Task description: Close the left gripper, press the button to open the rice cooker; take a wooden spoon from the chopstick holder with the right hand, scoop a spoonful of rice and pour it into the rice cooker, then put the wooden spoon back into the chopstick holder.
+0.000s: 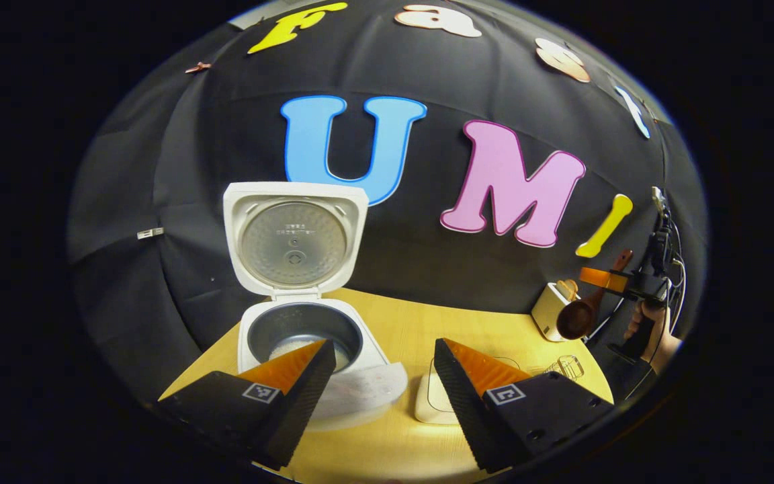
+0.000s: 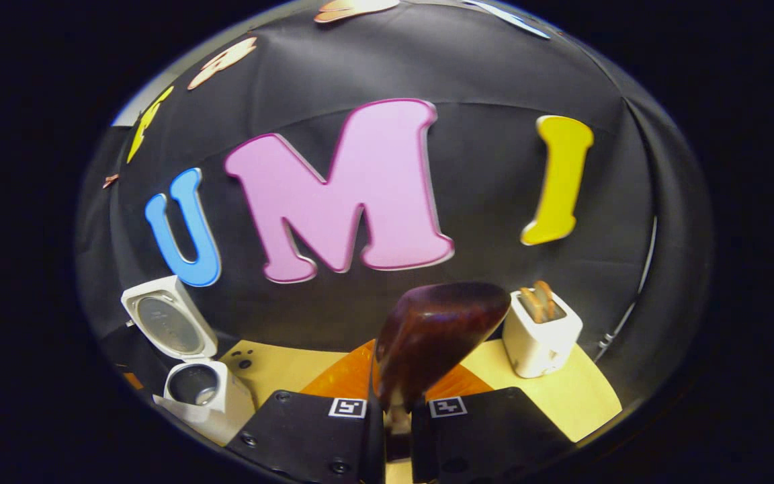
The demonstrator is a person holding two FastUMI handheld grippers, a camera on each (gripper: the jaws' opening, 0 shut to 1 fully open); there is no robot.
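The right gripper [image 2: 390,410] clenches the spoon [image 2: 437,339], bowl up at frame centre, near the holder [image 2: 540,336] at right. The left gripper [image 1: 380,390] hangs spread at the bottom of its view, over the cooker [image 1: 306,336] with its lid [image 1: 293,242] raised and rice in the pot. The opening and scooping look done; only returning the spoon seems left.

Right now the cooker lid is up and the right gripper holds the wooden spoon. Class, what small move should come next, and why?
Probably lower the wooden spoon toward the holder and slot it back in. The right gripper is shut on the handle, the spoon sits in the air near the holder, and the rice cooker stands open with what looks like rice already inside.
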